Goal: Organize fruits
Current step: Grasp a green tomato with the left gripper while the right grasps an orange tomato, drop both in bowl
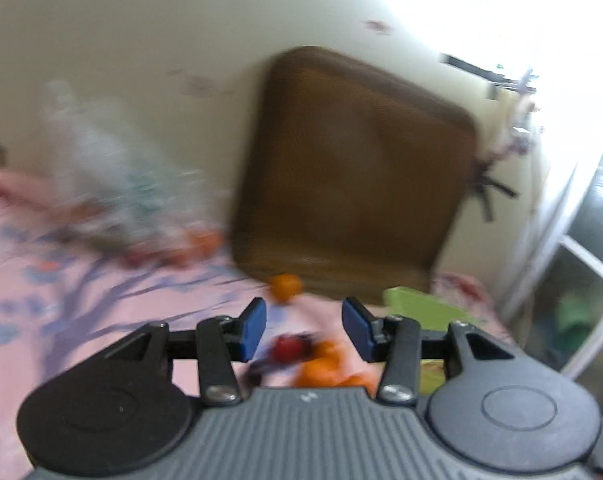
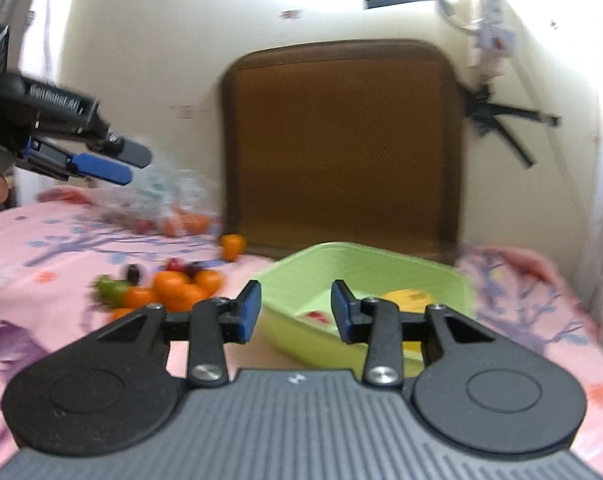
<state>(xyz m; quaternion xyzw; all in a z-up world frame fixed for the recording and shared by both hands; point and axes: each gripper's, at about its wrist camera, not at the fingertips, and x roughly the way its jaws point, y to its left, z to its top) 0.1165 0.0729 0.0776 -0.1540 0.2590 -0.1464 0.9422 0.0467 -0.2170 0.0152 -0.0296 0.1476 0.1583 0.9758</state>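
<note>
A pile of small oranges with a red fruit and a green one lies on the pink bedsheet. One orange sits apart by the brown cushion. A green tray holds a yellow fruit and a red one. My left gripper is open and empty above the pile, where a red fruit and oranges show between its fingers. It also shows in the right wrist view. My right gripper is open and empty over the tray's near left rim.
A brown square cushion leans on the wall behind the tray. A clear plastic bag with more fruit lies at the back left of the bed. A white shelf frame stands at the right.
</note>
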